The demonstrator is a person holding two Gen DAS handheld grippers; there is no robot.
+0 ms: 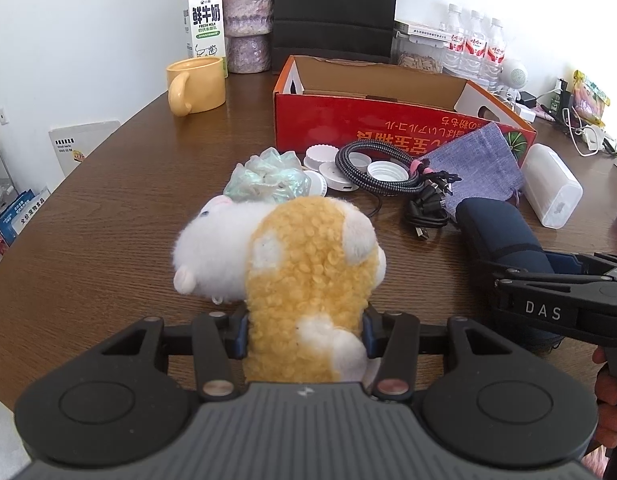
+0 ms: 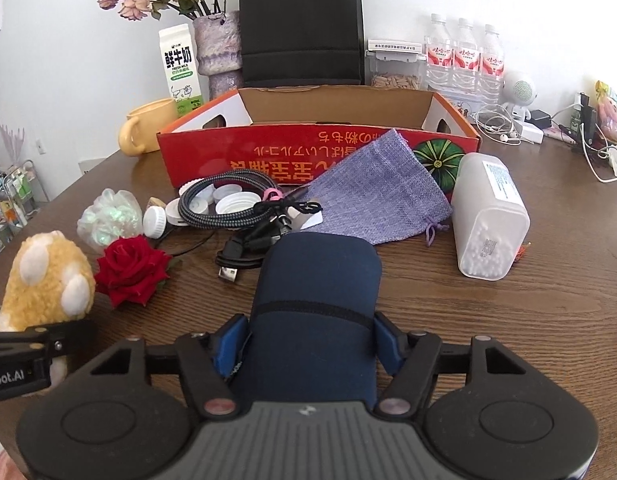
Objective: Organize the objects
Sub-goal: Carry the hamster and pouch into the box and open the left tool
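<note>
My left claw (image 1: 306,334) is clamped on the plush toy (image 1: 292,264), a curly yellow and fluffy white animal lying on the counter (image 1: 108,208) near its front edge. My right claw (image 2: 308,344) has the dark navy pouch (image 2: 316,300) between its blue pads (image 2: 228,344); the pads meet its smooth fabric sides, and the jaws stand partly apart around it. The pouch is rounded at its far end and lies just right of the toy.

The counter is dark brown wood grain with a curved left edge. White walls stand behind it.

A red fabric rose (image 2: 130,268) lies just beside the toy. Beyond it sit a crinkled clear wrapper (image 2: 108,218), white ribbed caps (image 2: 236,202), a coiled braided cable (image 2: 224,200), a black USB lead (image 2: 244,252) and a woven lilac drawstring bag (image 2: 380,196) leaning on the red cardboard box (image 2: 308,152), which is open-topped. A translucent container (image 2: 488,216) of white beads lies on its side at the right. Toward the far edge I see a yellow mug (image 1: 196,86), a milk carton (image 1: 204,24), a rough purple vase (image 1: 246,20), a black paper bag (image 2: 300,24) and three water bottles (image 2: 464,56). Tangled white cords (image 2: 500,124) crowd the far right corner.
</note>
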